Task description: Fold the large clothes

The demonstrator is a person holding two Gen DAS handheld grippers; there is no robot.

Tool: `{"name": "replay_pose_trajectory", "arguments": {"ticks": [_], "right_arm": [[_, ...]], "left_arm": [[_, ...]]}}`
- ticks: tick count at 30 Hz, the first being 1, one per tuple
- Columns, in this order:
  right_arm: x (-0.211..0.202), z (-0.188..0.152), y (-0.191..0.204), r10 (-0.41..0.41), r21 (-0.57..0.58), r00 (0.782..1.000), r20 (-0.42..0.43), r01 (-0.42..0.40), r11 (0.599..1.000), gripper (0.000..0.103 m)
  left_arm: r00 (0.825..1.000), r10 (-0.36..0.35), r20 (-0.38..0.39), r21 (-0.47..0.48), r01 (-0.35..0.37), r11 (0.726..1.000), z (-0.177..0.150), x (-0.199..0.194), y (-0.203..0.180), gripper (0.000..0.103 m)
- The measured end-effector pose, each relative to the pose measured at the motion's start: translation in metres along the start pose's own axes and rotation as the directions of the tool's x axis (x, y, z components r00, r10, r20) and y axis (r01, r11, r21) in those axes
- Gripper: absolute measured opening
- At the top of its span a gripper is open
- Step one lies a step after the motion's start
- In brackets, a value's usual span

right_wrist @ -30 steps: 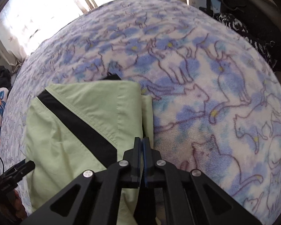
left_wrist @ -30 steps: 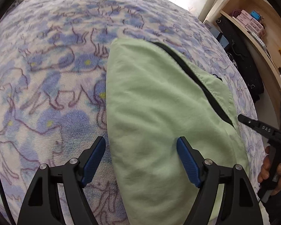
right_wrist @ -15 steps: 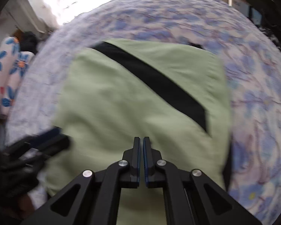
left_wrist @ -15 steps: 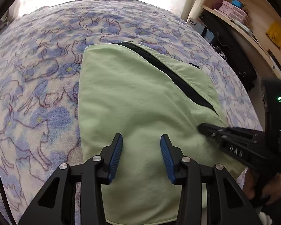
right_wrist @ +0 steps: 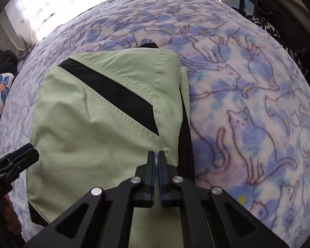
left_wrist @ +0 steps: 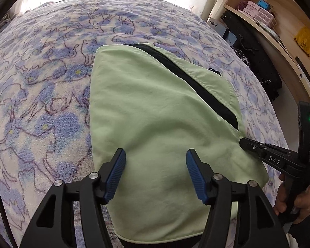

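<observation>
Your folded light-green garment [left_wrist: 155, 111] lies flat on the bed, on the cat-print fleece blanket [left_wrist: 41, 107], with a black diagonal stripe [left_wrist: 188, 80] running from its far edge toward its right side. In the right wrist view the same garment [right_wrist: 97, 124] shows stacked layers along its right edge, a black layer peeking out from under the green one there.

Your left hand-held gripper [left_wrist: 156, 173] hovers over the near part of the garment with its blue-padded fingers [left_wrist: 115, 173] spread wide apart and nothing between them. Whether the pads touch the cloth you cannot tell from here.

Your right hand-held gripper [right_wrist: 156, 155] has its jaws pressed almost together, only a thin slit between them; its tips sit at the garment's near right edge, but the pictures do not show whether cloth is pinched in them. In the left wrist view that gripper [left_wrist: 243, 142] reaches in from the right, its tip at the garment's right edge just below the stripe's end.

A wooden shelf [left_wrist: 279, 33] with small pink boxes [left_wrist: 256, 10] stands to the far right of the bed
</observation>
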State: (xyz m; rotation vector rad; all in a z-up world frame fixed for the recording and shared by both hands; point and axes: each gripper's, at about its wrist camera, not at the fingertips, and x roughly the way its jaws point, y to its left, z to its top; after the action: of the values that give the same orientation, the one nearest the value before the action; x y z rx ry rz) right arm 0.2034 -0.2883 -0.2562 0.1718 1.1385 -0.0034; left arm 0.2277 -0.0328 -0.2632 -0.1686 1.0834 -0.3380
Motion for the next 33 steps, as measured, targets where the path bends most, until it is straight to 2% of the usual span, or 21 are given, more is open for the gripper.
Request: {"name": "replay_pose_trajectory", "arguments": {"ticks": [9,14,27,29,31,33], "right_arm": [[-0.034,-0.004,0.007,0.023,0.025,1.0,0.018,-0.023,0.999,0.003],[-0.054,-0.012,0.011,0.04,0.043,0.999,0.014,-0.041,0.998,0.019],[-0.08,-0.047,0.025,0.089,0.084,0.995,-0.053,-0.084,0.993,0.023],[-0.081,-0.05,0.026,0.099,0.092,0.993,-0.059,-0.093,0.991,0.032],[-0.082,-0.052,0.026,0.11,0.097,0.992,-0.063,-0.103,0.99,0.036],[-0.082,-0.053,0.027,0.113,0.097,0.992,-0.061,-0.107,0.99,0.041]], "left_arm": [[0.999,0.008,-0.037,-0.034,-0.009,0.999,-0.001,-0.019,0.003,0.06],[0.999,0.016,-0.051,-0.036,-0.018,0.999,-0.009,-0.036,0.002,0.062],[0.993,0.013,-0.119,-0.003,-0.014,1.0,-0.045,-0.069,-0.003,0.064],[0.991,0.01,-0.13,-0.001,-0.011,1.0,-0.049,-0.07,-0.004,0.067],[0.991,0.011,-0.137,-0.005,-0.012,1.0,-0.051,-0.071,-0.003,0.076],[0.988,0.003,-0.152,-0.012,-0.005,1.0,-0.053,-0.07,-0.002,0.081]]}}
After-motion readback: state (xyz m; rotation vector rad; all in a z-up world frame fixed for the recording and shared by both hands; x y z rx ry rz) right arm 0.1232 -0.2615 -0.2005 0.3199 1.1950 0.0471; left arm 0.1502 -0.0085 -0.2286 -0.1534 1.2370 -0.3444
